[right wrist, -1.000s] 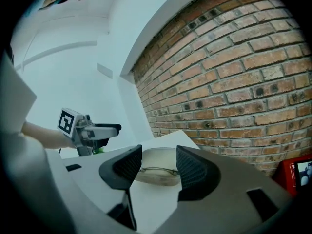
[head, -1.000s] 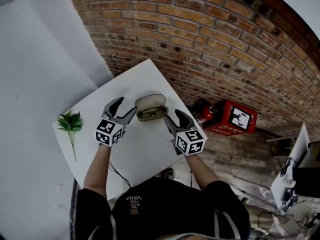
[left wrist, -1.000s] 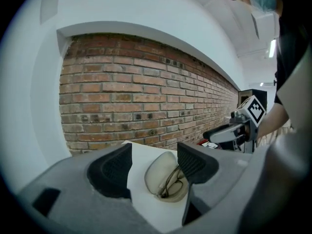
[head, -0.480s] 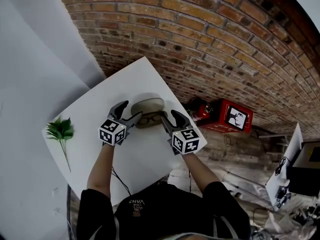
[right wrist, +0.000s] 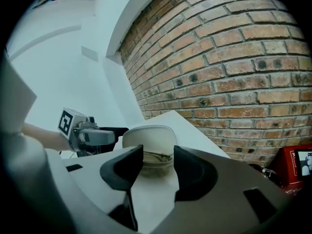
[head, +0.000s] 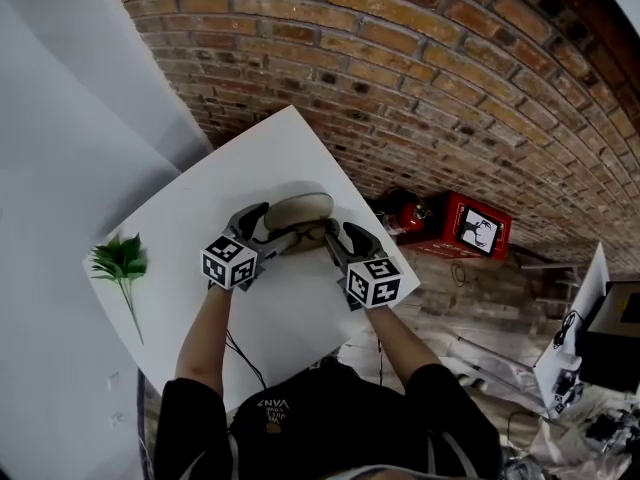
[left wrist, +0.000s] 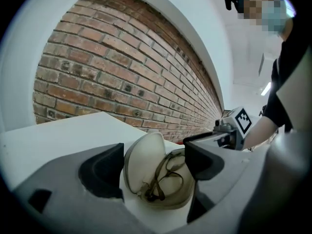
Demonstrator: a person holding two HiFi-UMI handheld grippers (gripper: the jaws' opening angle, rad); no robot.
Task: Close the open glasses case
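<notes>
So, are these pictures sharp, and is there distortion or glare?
Head view: the brick wall bows, with no glare. Left gripper view: strong fisheye with a black rim; the glasses case is sharp. Right gripper view: the same bending, even light.

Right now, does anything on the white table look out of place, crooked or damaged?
Nothing looks spilled or damaged. The glasses case lies open on the table with the glasses inside; a green sprig lies alone near its left edge.

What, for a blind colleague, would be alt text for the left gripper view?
An open glasses case with glasses inside lies on a table between the left gripper's jaws, which stand apart and have just been opening. A brick wall rises behind.
</notes>
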